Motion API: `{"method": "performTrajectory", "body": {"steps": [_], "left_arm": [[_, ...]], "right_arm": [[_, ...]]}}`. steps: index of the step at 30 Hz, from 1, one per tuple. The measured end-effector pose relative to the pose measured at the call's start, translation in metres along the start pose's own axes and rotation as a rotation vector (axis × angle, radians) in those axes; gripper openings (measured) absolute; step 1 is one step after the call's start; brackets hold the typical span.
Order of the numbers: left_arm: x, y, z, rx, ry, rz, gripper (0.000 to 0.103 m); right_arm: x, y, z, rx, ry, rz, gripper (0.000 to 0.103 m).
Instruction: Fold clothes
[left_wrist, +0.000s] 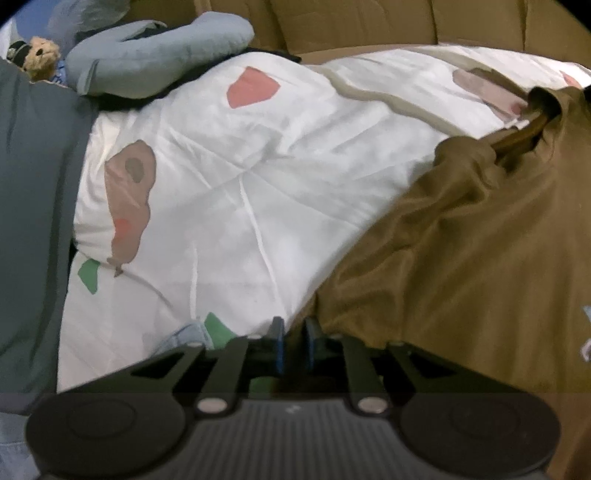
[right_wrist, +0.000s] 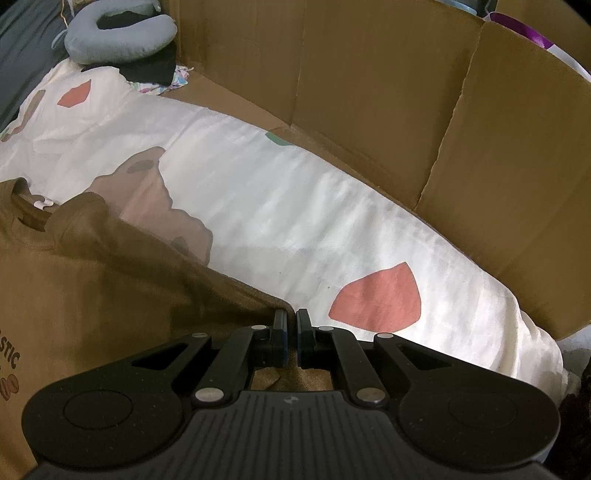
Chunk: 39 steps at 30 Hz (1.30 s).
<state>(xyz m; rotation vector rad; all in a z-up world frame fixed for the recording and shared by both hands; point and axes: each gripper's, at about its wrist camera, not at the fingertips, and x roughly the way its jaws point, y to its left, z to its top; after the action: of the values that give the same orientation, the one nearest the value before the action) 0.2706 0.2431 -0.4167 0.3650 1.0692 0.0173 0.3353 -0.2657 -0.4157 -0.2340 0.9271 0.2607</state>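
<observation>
**Brown T-shirt spread on the quilt, my right tongs pinching its edge**

The brown T-shirt (right_wrist: 110, 295) carries dark printed lettering at its left side in my right view; I can read only "STIC", with small coffee-bean shapes below it. The rest is cut off. The shirt lies on the white quilt (right_wrist: 295, 221) of a bed, its collar (right_wrist: 33, 210) open and rumpled, with folds bunched near the shoulder. The quilt has salmon, brown and green patches.

My right tongs (right_wrist: 291, 325) are together, clamped on the shirt's edge where the fabric runs to a point between the pads. My left tongs (left_wrist: 293, 332) stand a little apart at the shirt's (left_wrist: 461, 258) other border, where it meets the quilt (left_wrist: 240, 184); I cannot tell whether cloth sits between them.

Beyond the quilt stands a cardboard wall (right_wrist: 369, 92). A grey-blue neck pillow (right_wrist: 118, 40) rests at the far corner on something dark, and a small plush bear (left_wrist: 38, 57) sits near it in my left view.
</observation>
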Motion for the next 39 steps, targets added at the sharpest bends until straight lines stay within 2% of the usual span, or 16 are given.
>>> {"method": "performTrajectory", "body": {"steps": [3,5,7,11,15,21,25,31,39], "left_arm": [[0.000,0.001,0.000,-0.008,0.013,-0.014,0.019],[0.001,0.002,0.000,-0.006,0.027,-0.016,0.025],[0.002,0.004,-0.001,-0.011,0.039,-0.019,0.037],[0.000,0.014,0.000,-0.074,0.042,-0.051,0.037],[-0.012,0.021,0.004,-0.122,0.013,-0.123,0.037],[-0.021,0.030,0.008,-0.151,-0.019,-0.110,0.037],[-0.017,0.039,0.008,-0.202,-0.031,-0.088,0.031],[-0.002,0.036,0.004,-0.202,-0.012,-0.094,0.027],[0.007,0.023,0.000,-0.144,0.016,-0.098,0.028]], "right_arm": [[0.001,0.000,-0.001,-0.001,0.004,0.004,0.003],[0.001,0.000,-0.002,-0.002,0.006,0.007,0.003],[0.002,-0.001,-0.002,-0.004,0.009,0.009,0.003],[0.002,-0.001,-0.002,-0.006,0.011,0.011,0.003],[0.003,-0.001,-0.003,-0.007,0.016,0.013,0.003],[0.004,-0.001,-0.003,-0.009,0.019,0.014,0.003],[0.005,-0.001,-0.003,-0.008,0.021,0.013,0.003],[0.006,0.000,-0.004,-0.013,0.024,0.013,0.003],[0.008,-0.001,-0.004,-0.014,0.027,0.013,0.002]]}}
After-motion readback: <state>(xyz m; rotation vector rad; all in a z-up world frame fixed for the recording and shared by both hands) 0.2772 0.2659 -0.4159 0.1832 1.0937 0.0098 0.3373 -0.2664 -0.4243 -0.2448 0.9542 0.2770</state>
